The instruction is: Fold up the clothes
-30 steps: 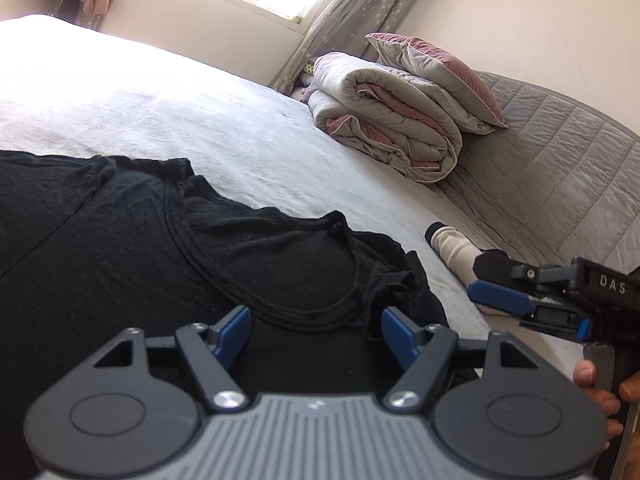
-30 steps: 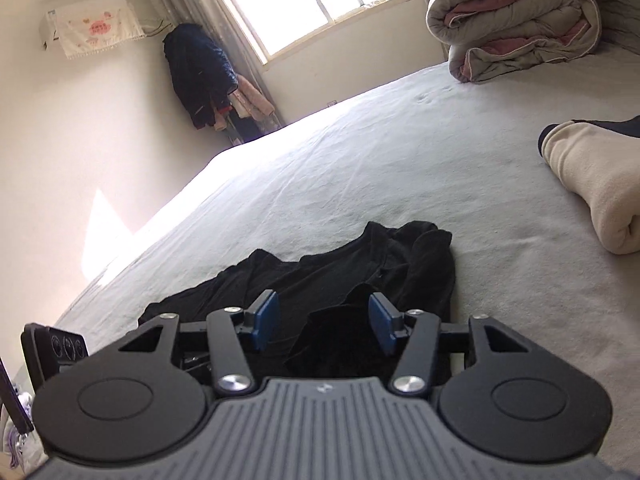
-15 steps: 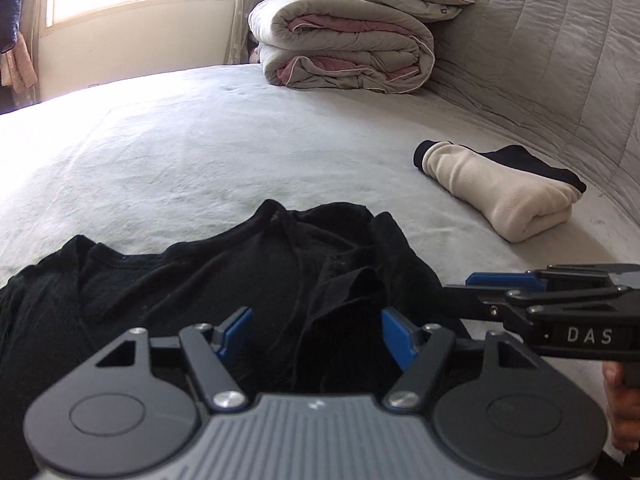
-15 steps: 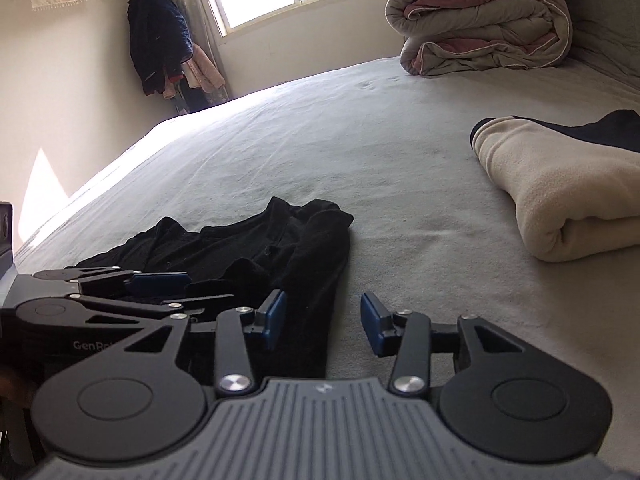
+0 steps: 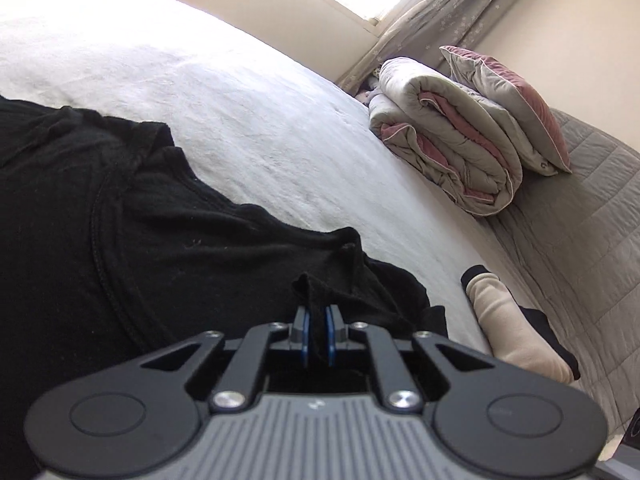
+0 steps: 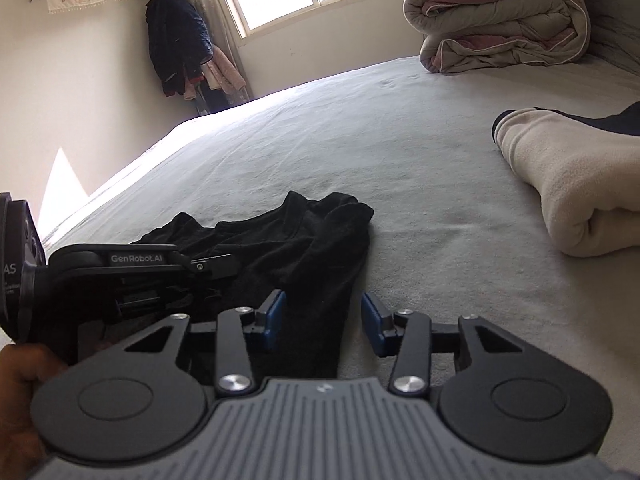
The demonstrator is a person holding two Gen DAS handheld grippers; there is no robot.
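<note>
Left claw (image 5: 316,334) has now snapped shut on a pinch of the black shirt (image 5: 168,248) lying on the bed (image 6: 400,168), while right claw (image 6: 323,322) hovers wide over its edge, probably grabbing next.

Shirt (image 6: 280,248) lies on the bed (image 6: 400,168), folded garment (image 6: 568,184) to its right, rolled duvet (image 6: 496,24) behind

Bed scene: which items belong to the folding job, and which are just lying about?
In the job:
black shirt
left gripper, shut on it
right gripper, open

Lying about:
cream rolled garment
folded duvet
pillow
hanging clothes
</note>
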